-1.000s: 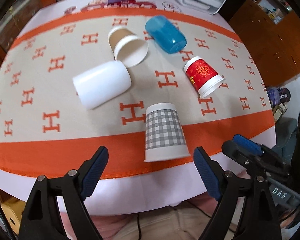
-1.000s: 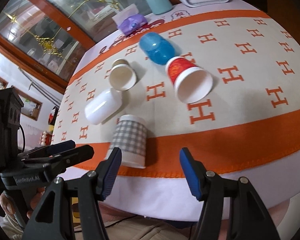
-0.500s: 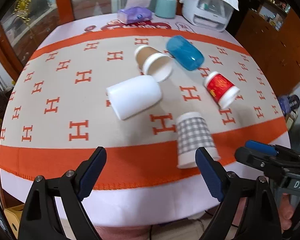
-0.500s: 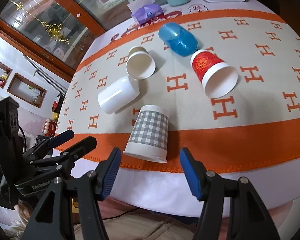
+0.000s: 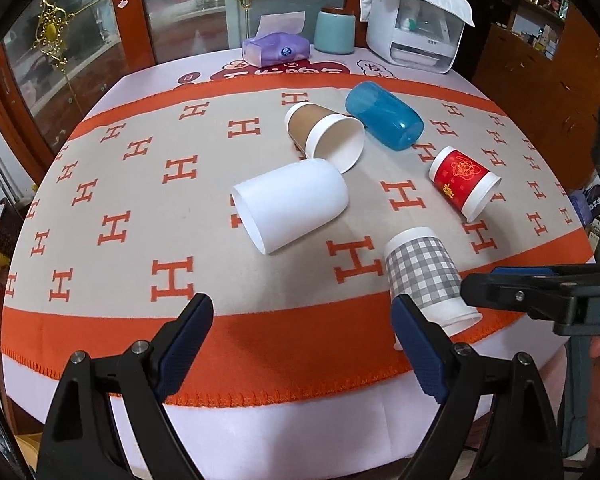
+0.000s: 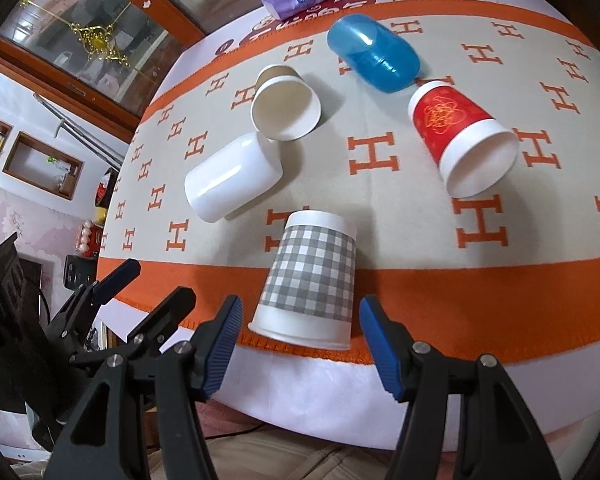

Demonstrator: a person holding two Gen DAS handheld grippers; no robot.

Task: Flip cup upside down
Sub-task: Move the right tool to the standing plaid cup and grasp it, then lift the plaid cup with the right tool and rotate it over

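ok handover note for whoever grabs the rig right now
Left gripper: open, empty, held back at the near table edge.
Right gripper: open, empty, just short of the plaid cup.
Plaid cup stands upside down on the orange border: done.
White cup, brown cup, blue cup and red cup lie on their sides: still to flip.

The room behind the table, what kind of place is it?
Probably a home dining room: a wooden glass-door cabinet, a tissue pack and a small white appliance stand beyond a table with an orange patterned cloth.
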